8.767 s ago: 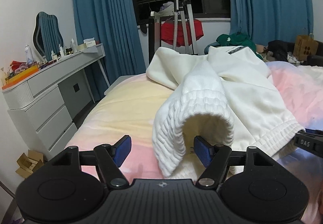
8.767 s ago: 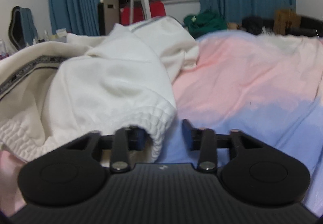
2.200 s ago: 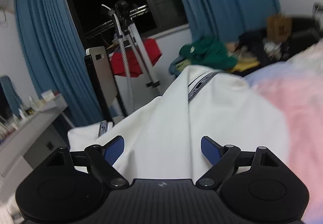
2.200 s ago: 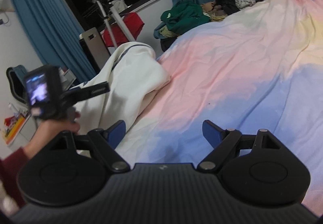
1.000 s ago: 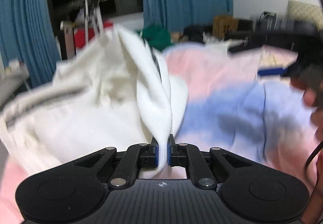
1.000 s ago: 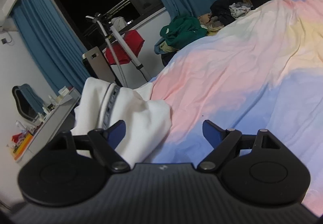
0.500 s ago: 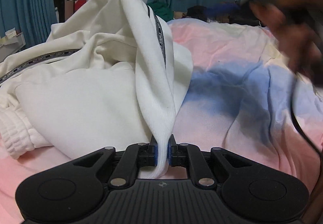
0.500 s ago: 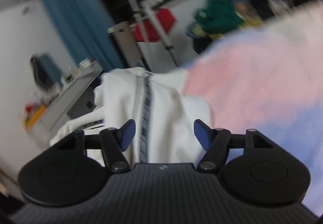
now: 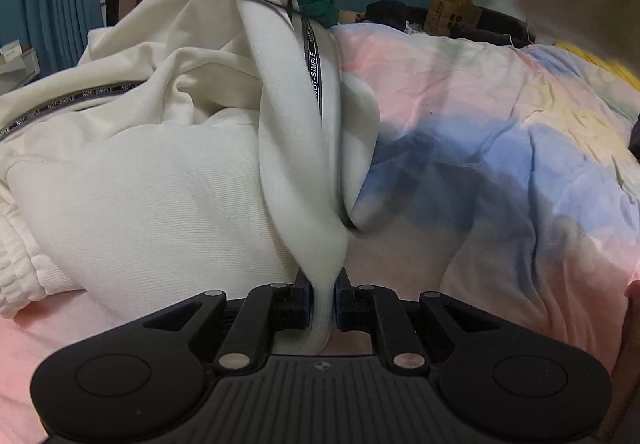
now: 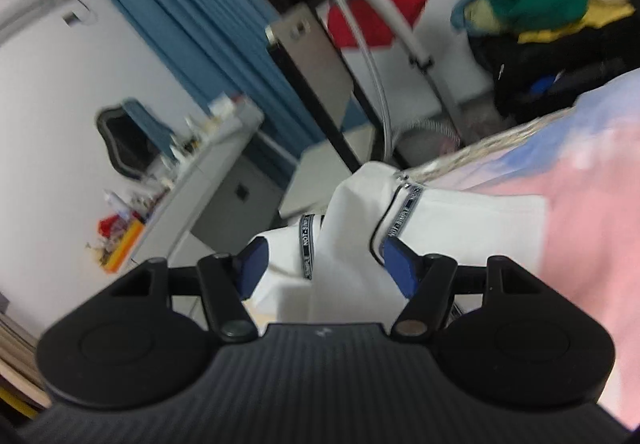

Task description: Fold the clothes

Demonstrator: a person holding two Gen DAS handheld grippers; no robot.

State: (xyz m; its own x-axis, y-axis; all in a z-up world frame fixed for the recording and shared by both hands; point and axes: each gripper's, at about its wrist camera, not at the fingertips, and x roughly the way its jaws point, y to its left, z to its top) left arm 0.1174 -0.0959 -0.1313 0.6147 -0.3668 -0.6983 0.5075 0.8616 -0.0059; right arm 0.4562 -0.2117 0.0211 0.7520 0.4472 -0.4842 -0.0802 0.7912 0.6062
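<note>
My left gripper is clamped on a bunched edge of the white knit sweatshirt with black lettered tape trim, the fabric pinched between its blue pads and rising away from me in a taut band toward the far side. That band is the garment's long axis here: it runs from the near pinch up to a raised peak at the far end, where the striped tape follows the ridge. The rest of the sweatshirt lies heaped to the left of the band on the pink, blue and yellow bedspread. My right gripper has its jaws apart, blue pads either side of that far peak of the sweatshirt, with the tape just inside the right pad; I can't tell whether the pads touch the cloth yet. So the right hand is the nearer one to the far end, and I judge the next move is closing there to stretch the edge between both grippers. The right view is blurred.
</note>
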